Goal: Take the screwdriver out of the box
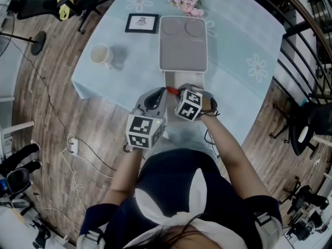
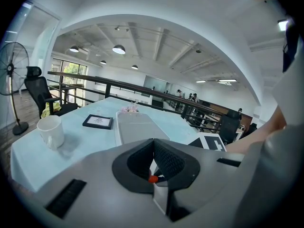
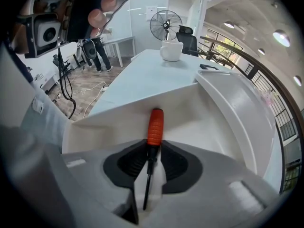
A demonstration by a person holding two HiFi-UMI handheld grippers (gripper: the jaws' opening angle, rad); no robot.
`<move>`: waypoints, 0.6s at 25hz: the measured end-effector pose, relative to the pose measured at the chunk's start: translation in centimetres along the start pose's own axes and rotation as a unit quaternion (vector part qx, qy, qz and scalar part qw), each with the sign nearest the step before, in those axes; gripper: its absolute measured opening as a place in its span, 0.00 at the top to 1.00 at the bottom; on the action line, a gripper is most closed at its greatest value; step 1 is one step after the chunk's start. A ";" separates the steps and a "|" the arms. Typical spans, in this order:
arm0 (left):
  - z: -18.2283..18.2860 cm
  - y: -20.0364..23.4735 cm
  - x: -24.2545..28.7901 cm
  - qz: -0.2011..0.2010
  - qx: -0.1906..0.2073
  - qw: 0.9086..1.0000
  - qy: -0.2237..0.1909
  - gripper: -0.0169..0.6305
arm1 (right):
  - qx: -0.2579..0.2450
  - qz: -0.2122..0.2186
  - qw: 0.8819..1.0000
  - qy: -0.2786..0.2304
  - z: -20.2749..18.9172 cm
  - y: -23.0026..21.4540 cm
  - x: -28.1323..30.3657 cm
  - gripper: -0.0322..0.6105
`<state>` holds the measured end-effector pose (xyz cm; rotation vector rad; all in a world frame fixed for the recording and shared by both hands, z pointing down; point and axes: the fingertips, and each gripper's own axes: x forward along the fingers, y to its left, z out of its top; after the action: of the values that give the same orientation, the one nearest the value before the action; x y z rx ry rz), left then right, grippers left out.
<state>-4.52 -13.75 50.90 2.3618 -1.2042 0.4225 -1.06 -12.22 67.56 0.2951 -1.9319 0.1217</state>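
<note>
A screwdriver [image 3: 155, 125] with an orange handle and a black neck lies in the open white box [image 3: 199, 122] at the table's near edge. My right gripper [image 3: 152, 148] points steeply down into the box, its pads shut on the black neck, and the orange handle sticks out past the tips. In the head view the screwdriver [image 1: 171, 91] shows as a red bit between both grippers, with the right gripper [image 1: 179, 91] over it. Just left of it sits my left gripper [image 1: 158, 95]; its pads meet at the tips in the left gripper view [image 2: 153, 144], nothing gripped.
The box's grey lid [image 1: 182, 43] lies open flat beyond the box. A white mug [image 1: 100, 55], a framed picture [image 1: 141, 23] and pink flowers [image 1: 187, 4] stand on the pale blue tablecloth. A railing [image 1: 301, 61] runs along the right; cables and a chair are on the floor at left.
</note>
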 end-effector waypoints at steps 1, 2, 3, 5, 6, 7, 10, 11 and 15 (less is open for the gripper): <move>0.1 0.0 0.0 0.001 -0.001 1.000 -0.001 0.95 | 0.001 0.000 1.000 0.000 0.0 0.0 0.0 0.82; 0.2 0.0 -0.1 0.001 -0.001 1.000 -0.001 0.95 | 0.001 0.000 1.000 0.001 -0.1 0.0 0.0 0.82; 0.3 0.0 -0.1 0.002 -0.002 1.000 -0.002 0.95 | 0.003 0.000 1.000 0.001 -0.1 0.0 -0.1 0.82; 0.2 0.0 -0.1 0.003 -0.002 1.000 -0.001 0.95 | 0.006 0.001 1.000 0.000 -0.1 -0.1 -0.2 0.82; 0.1 0.1 -0.1 0.004 -0.003 1.000 0.000 0.95 | 0.009 0.001 1.000 -0.001 0.0 -0.1 -0.3 0.82; 0.1 0.2 -0.1 0.004 -0.003 1.000 0.001 0.95 | 0.011 0.001 1.000 -0.002 0.0 -0.1 -0.3 0.82; 0.1 0.4 -0.2 0.003 -0.004 1.000 -0.002 0.95 | 0.024 0.003 1.000 -0.008 0.1 -0.2 -0.6 0.82; 0.1 0.3 -0.3 0.002 -0.005 1.000 -0.003 0.95 | 0.029 0.005 1.000 -0.009 0.1 -0.2 -0.7 0.82; 0.0 0.1 -0.4 0.003 -0.006 1.000 0.001 0.95 | 0.041 0.006 0.999 -0.018 0.2 -0.5 -1.4 0.82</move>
<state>-4.84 -13.58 50.73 2.3482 -1.2110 0.4188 -0.60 -12.50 66.13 0.3426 -1.9676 0.2062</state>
